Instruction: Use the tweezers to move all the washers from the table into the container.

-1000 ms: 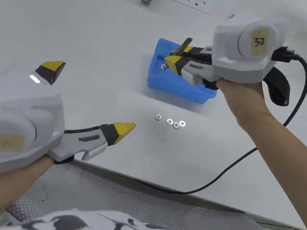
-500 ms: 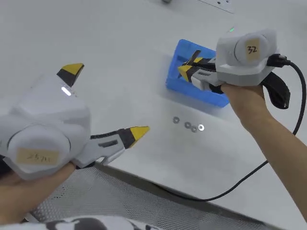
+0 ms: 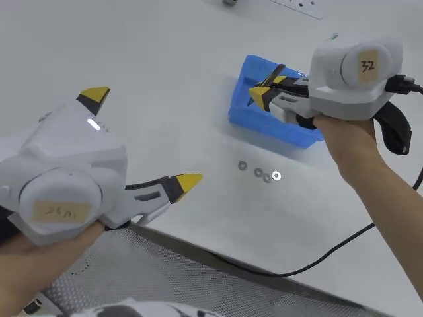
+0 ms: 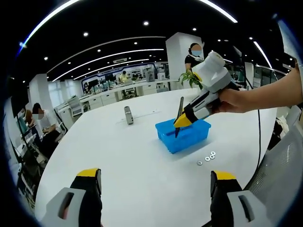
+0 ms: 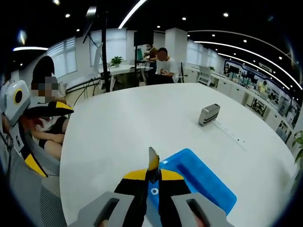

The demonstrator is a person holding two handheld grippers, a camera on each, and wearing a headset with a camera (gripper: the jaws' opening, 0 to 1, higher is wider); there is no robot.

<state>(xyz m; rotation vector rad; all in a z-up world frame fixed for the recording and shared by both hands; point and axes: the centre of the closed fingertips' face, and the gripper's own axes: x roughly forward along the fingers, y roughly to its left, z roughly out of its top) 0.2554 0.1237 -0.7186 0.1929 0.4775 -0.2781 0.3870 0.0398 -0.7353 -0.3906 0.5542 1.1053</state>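
Observation:
My right gripper [image 3: 260, 93] is shut on dark tweezers [image 3: 273, 71] and hovers over the blue container [image 3: 261, 122]. In the right gripper view the tweezers [image 5: 152, 161] stick out past the shut jaws above the blue container [image 5: 208, 187]. A small ring [image 5: 155, 191] shows there against the blue; I cannot tell whether it lies inside. Several washers [image 3: 259, 173] lie in a short row on the white table just in front of the container. The washers [image 4: 207, 157] also appear in the left gripper view. My left gripper [image 3: 141, 139] is open and empty, near the table's front edge.
A small grey box [image 5: 209, 114] and a socket strip [image 3: 297, 5] sit at the far side of the table. A black cable [image 3: 344, 244] trails from the right gripper over the table's front edge. A mesh seat [image 3: 132, 277] lies below the edge. People sit in the background.
The right gripper with the tweezers has drifted slightly right, still over the container. The left gripper has come nearer the camera, still open. The washers have not moved.

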